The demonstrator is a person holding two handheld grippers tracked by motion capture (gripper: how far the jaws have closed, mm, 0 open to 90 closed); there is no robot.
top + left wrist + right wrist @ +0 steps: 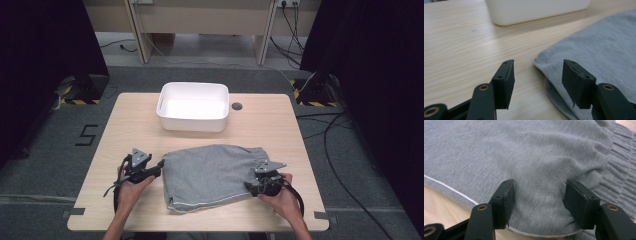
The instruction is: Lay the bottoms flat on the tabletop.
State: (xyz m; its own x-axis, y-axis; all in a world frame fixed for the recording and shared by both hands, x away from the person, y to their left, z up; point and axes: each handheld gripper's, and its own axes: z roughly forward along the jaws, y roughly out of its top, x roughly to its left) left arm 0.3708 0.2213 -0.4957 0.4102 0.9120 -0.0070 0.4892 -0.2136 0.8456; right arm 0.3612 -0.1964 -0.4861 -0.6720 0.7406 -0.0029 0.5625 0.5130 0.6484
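A pair of grey shorts [210, 176] with a white side stripe lies flat on the wooden table [125, 125], waistband at the right. My left gripper [159, 167] is open at the shorts' left edge; in the left gripper view the corner of the shorts [599, 50] lies between its two fingers, nearer the right one [576, 82]. My right gripper [248, 186] is open at the shorts' right front corner. In the right gripper view a bulge of the grey shorts [536, 170] lies between its spread fingers [505, 200], beside the ribbed waistband [621, 177].
A white rectangular bin [193, 106] stands at the back middle of the table, seen also in the left gripper view as a white bin [536, 10]. A small dark round hole [236, 106] sits to its right. Bare wood runs along the table's left side.
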